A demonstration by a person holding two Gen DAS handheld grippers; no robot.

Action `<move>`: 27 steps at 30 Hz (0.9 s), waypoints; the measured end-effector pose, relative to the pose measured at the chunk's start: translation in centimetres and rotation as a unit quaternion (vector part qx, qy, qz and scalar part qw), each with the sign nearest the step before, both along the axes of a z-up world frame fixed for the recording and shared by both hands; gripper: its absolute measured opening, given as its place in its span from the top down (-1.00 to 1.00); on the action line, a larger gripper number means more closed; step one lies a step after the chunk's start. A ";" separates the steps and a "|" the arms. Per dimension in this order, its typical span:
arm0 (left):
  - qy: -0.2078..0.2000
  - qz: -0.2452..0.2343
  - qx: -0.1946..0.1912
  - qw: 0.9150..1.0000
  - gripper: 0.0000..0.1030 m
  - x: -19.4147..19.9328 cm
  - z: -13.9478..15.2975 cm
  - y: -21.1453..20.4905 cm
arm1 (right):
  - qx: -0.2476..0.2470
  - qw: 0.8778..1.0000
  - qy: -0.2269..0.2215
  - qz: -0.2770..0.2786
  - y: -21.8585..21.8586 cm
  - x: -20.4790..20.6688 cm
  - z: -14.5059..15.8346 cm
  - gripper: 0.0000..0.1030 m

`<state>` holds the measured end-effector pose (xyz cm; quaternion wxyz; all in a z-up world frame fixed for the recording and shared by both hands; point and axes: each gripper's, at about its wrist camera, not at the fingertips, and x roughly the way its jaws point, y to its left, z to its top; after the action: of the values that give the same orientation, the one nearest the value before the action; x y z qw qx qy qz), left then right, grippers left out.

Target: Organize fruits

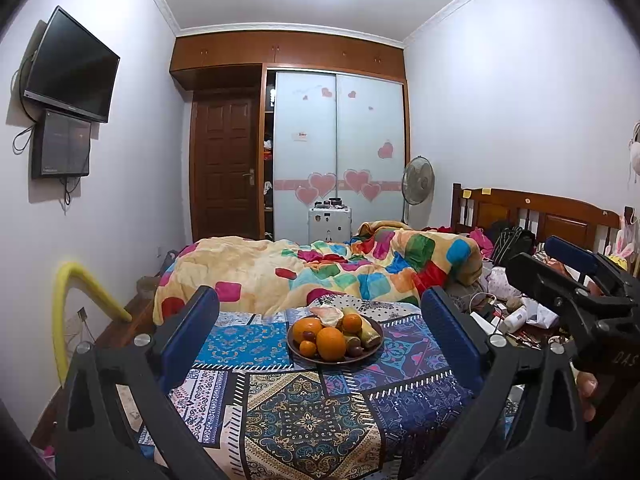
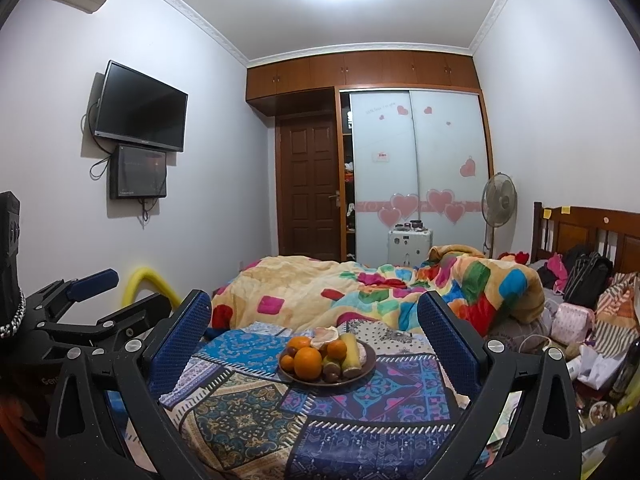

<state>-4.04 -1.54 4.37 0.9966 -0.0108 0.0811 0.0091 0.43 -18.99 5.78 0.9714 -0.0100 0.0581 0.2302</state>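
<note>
A dark round plate (image 1: pixel 370 354) sits on a patterned patchwork cloth (image 1: pixel 312 420) on the bed. It holds oranges (image 1: pixel 331 343), small dark fruits, a yellow-green fruit (image 1: pixel 370 334) and a pale pink piece at the back. My left gripper (image 1: pixel 320 336) is open and empty, short of the plate. My right gripper (image 2: pixel 314 340) is open and empty too, short of the plate (image 2: pixel 370 356). The right gripper also shows at the right of the left wrist view (image 1: pixel 576 276). The left gripper shows at the left of the right wrist view (image 2: pixel 92 300).
A rumpled colourful quilt (image 1: pixel 320 272) lies behind the plate. Clutter of bags and bottles (image 1: pixel 516 312) fills the right side by the wooden headboard (image 1: pixel 560 216). A yellow curved tube (image 1: pixel 80 292) stands left of the bed. A wardrobe, fan and door are at the far wall.
</note>
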 end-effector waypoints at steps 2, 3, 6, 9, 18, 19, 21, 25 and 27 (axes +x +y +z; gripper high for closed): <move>0.000 0.000 0.000 1.000 -0.99 0.0 0.0 0.0 | 0.001 1.000 0.000 0.001 -0.1 0.1 0.0 -1.00; 0.000 -0.001 -0.001 1.000 -0.99 0.0 0.0 0.0 | 0.001 1.000 0.000 0.001 0.0 0.0 0.0 -1.00; 0.003 -0.004 0.000 1.000 -0.99 0.1 -0.1 -0.1 | 0.001 1.000 -0.001 0.000 0.0 0.0 0.0 -1.00; 0.005 -0.011 -0.001 1.000 -0.99 0.2 -0.1 -0.1 | 0.001 1.000 -0.001 0.000 0.1 0.1 0.0 -1.00; 0.011 -0.019 0.001 1.000 -0.99 0.6 -0.4 -0.3 | 0.000 1.000 0.002 -0.001 0.2 0.1 0.0 -1.00; 0.012 -0.020 -0.001 1.000 -0.99 0.6 -0.4 -0.3 | 0.000 1.000 0.001 -0.001 0.1 0.1 0.0 -1.00; 0.014 -0.020 -0.005 1.000 -0.99 0.8 -0.5 -0.2 | 0.000 1.000 0.001 -0.001 0.2 0.1 0.0 -1.00; 0.016 -0.021 -0.006 1.000 -0.99 0.9 -0.5 0.0 | 0.000 1.000 0.002 0.000 0.1 0.1 0.0 -1.00; 0.015 -0.021 -0.006 1.000 -0.99 0.9 -0.5 0.0 | 0.000 1.000 0.003 -0.001 0.1 0.2 -0.1 -1.00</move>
<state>-3.16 -1.56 3.85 0.9951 -0.0152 0.0966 -0.0125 0.60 -18.85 5.68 0.9713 -0.0098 0.0609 0.2296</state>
